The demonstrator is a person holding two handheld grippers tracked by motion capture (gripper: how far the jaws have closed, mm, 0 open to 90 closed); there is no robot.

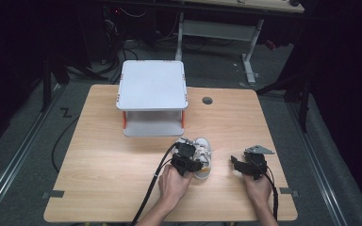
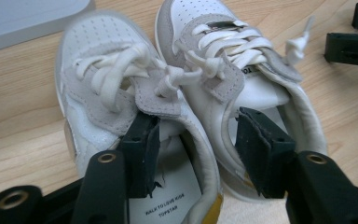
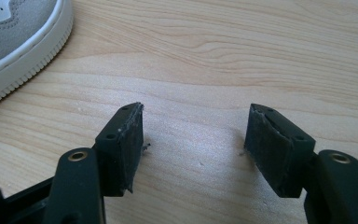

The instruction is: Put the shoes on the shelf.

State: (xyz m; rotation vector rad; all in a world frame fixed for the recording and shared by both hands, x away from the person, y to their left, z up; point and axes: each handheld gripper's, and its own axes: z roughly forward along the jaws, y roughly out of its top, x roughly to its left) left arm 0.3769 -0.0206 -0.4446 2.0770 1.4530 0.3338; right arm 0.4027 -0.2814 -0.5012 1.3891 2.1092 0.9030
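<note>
— While the room beyond lies dark, with cables on grey floor, what stands on the wooden table (image 1: pixel 103 141)?
— At its far middle, a white two-tier shelf with orange corners (image 1: pixel 152 96); just before it, a pair of small white-and-grey sneakers (image 1: pixel 201 155), side by side, toes toward the shelf, heels toward the person.
— And the grippers?
— One jaw of the left gripper (image 2: pixel 193 149) sits inside each shoe, spread, clamping nothing. Near the pair's right, the right gripper (image 3: pixel 196 144) is wide open over bare wood.

Lab or test workspace: wooden bench (image 1: pixel 122 188) on grey carpet, floor rails (image 1: pixel 14 160) alongside, loose cables (image 1: pixel 122 47) behind, second desk frame (image 1: pixel 250 42), dark surroundings.
</note>
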